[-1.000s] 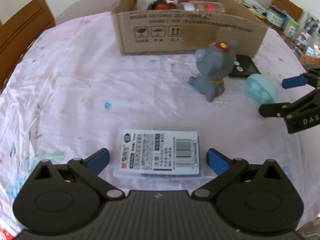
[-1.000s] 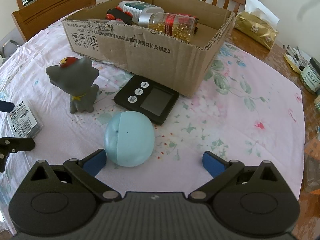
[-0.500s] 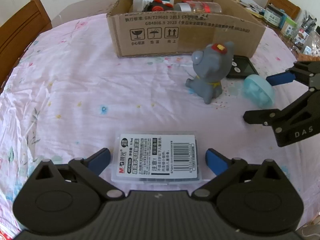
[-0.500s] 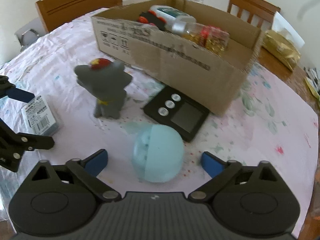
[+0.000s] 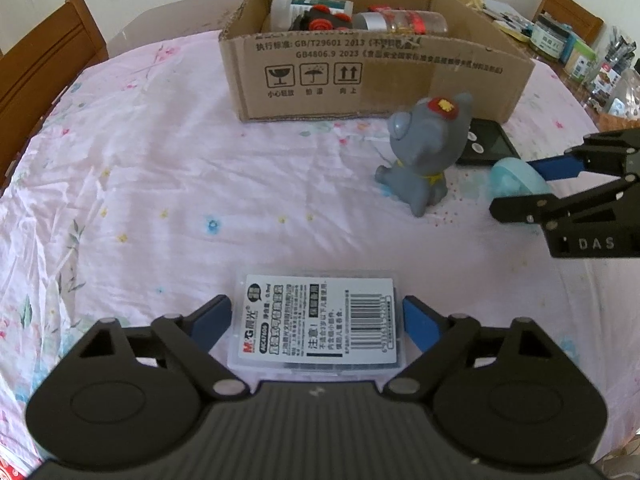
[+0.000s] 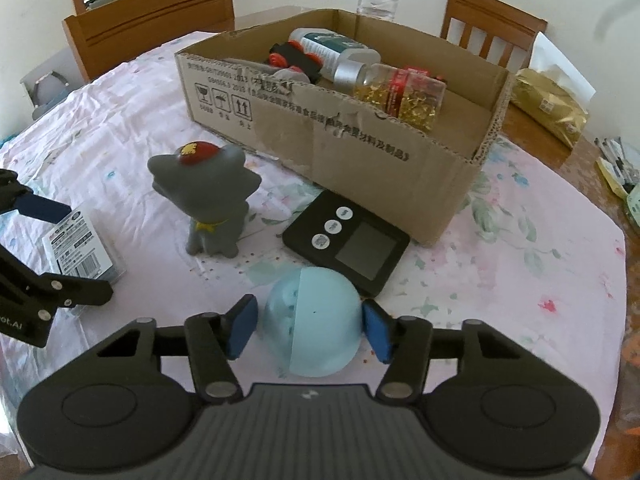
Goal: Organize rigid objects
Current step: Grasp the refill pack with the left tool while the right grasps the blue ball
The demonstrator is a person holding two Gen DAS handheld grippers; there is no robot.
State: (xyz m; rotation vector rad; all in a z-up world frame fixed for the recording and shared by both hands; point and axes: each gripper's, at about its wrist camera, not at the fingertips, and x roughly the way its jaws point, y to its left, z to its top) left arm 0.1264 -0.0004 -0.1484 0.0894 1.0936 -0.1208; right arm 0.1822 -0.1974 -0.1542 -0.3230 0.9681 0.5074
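Left gripper [image 5: 316,322] straddles the clear case [image 5: 318,324] lying flat on the pink cloth [image 5: 160,184]; jaws closing, blue pads just beside the case's short ends, a sliver of gap visible on both sides, so no grip yet. Label with barcode faces up.

Right gripper [image 6: 306,330] jaws closing around the blue egg [image 6: 316,322]. Right pad touches the egg's side; left pad [image 6: 240,330] stands just off it with a thin gap. Egg rests on the cloth, just beside the near corner of the black timer [image 6: 348,242].

Grey cat toy [image 6: 208,200] sits upright between case and timer, apart from both. Box [image 6: 340,136] stands behind it, open top; inside lie a white bottle [image 6: 328,50], a black-and-red toy car [image 6: 296,58] and a capsule jar [image 6: 400,90].

Wooden chairs [image 6: 152,20] stand at the far edge of the table.
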